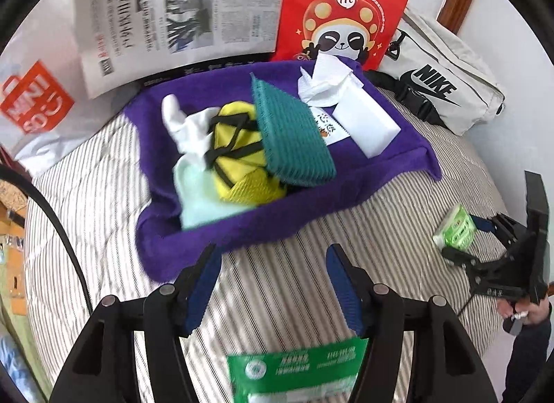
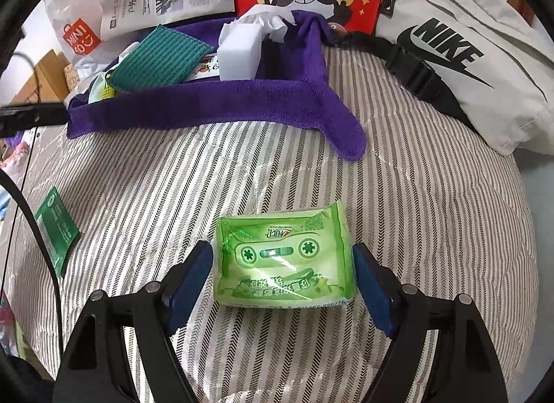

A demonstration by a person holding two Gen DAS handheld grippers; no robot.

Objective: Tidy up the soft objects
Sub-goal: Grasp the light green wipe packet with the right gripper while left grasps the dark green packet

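Note:
A purple towel lies bunched on the striped bed and carries a white sock, a yellow strapped pouch, a teal ribbed cloth, a white block and crumpled tissue. My left gripper hovers open in front of the towel with nothing between its fingertips. A dark green packet lies on the bed under its base. My right gripper is open and straddles a light green tissue pack that lies flat on the bed. Its blue pads stand close beside the pack's two sides.
A newspaper, a red panda-print bag, a white Miniso bag and a white Nike bag lean along the back of the bed. The bed's edge drops away at the left, and a person's hand holds the right gripper.

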